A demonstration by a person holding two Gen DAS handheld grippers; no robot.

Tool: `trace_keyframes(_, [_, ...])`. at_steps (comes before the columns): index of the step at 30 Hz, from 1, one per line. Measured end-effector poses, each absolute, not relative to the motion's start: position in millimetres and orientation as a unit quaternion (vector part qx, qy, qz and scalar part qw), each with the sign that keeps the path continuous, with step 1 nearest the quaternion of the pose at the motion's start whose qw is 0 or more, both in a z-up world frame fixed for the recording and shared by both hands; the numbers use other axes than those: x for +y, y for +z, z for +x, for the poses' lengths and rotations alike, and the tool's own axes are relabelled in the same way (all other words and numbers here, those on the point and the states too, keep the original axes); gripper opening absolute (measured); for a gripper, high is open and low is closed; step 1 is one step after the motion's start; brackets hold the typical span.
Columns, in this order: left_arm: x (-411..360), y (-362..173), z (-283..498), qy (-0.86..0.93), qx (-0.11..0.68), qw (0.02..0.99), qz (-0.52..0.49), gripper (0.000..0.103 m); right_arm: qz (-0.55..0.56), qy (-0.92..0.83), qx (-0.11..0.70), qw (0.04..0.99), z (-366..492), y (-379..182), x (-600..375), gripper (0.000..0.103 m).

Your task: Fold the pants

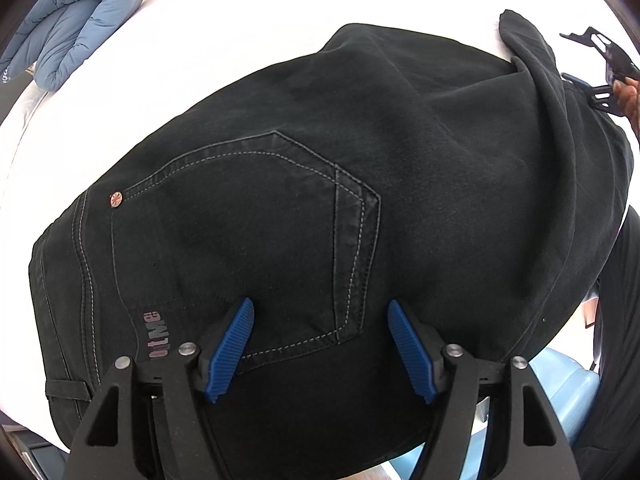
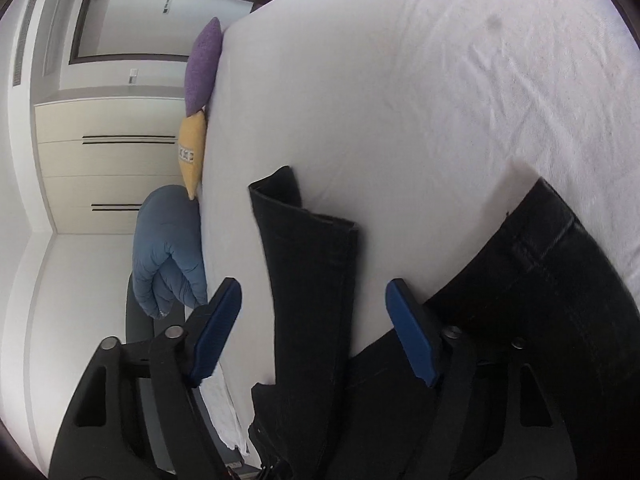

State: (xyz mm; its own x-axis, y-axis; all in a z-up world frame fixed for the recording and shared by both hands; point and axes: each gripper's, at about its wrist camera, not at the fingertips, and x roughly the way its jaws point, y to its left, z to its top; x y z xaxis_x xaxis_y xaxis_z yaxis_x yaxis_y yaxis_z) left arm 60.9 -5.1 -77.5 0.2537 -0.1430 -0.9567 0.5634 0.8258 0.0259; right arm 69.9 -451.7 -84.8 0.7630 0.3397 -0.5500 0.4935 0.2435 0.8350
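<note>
Black pants [image 1: 320,184] lie on a white bed [image 1: 224,28], back pocket up, with a red rivet and a label near the waist. My left gripper [image 1: 320,316] is open just above the pocket, holding nothing. In the right wrist view, a pant leg end [image 2: 312,280] stands up between the open blue fingers of my right gripper [image 2: 314,292], and more of the pants [image 2: 540,300] lie at the lower right. The right gripper also shows at the right edge of the left wrist view [image 1: 600,76], beside a raised fold of fabric.
A folded blue duvet [image 1: 76,20] sits at the far left corner of the bed, also in the right wrist view [image 2: 168,248]. A purple cushion [image 2: 204,64] and a yellow cushion [image 2: 192,156] lie along the bed's edge. A wardrobe [image 2: 108,168] stands beyond.
</note>
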Motion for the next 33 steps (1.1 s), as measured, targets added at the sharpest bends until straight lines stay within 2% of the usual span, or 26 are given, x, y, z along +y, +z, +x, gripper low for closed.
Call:
trace_keyframes(8, [-2.1, -79.3, 60.6, -0.231, 0.562, 0.773, 0.183, 0.073, 0.620, -0.051, 0.343, 0.704, 91.1, -93.2, -433.8, 0.057])
trace_keyframes(10, [-0.4, -79.7, 60.1, -0.231, 0.560, 0.774, 0.183, 0.073, 0.618, -0.048, 0.346, 0.705, 97.9, -95.0, -430.3, 0.046])
trace_keyframes(11, [0.4, -79.9, 59.8, -0.232, 0.560, 0.774, 0.183, 0.073, 0.617, -0.044, 0.351, 0.703, 99.8, -97.1, -427.8, 0.036])
trace_keyframes(12, [1.4, -80.0, 59.5, -0.232, 0.559, 0.775, 0.183, 0.073, 0.617, -0.043, 0.353, 0.702, 103.6, -101.0, -425.7, 0.030])
trace_keyframes(17, [3.7, -80.2, 59.1, -0.234, 0.558, 0.775, 0.183, 0.073, 0.624, -0.051, 0.336, 0.703, 89.8, -101.7, -426.8, 0.011])
trace_keyframes(20, [5.5, -80.5, 58.5, -0.235, 0.557, 0.775, 0.182, 0.073, 0.583, -0.075, 0.331, 0.738, 79.2, -81.5, -424.9, 0.009])
trace_keyframes(26, [6.0, -80.4, 56.7, -0.234, 0.555, 0.778, 0.180, 0.073, 0.484, -0.127, 0.304, 0.811, 27.0, -5.6, -404.3, 0.009])
trace_keyframes(33, [6.3, -80.0, 55.3, -0.236, 0.554, 0.779, 0.177, 0.073, 0.513, -0.128, 0.262, 0.808, -68.7, 45.9, -396.1, 0.008])
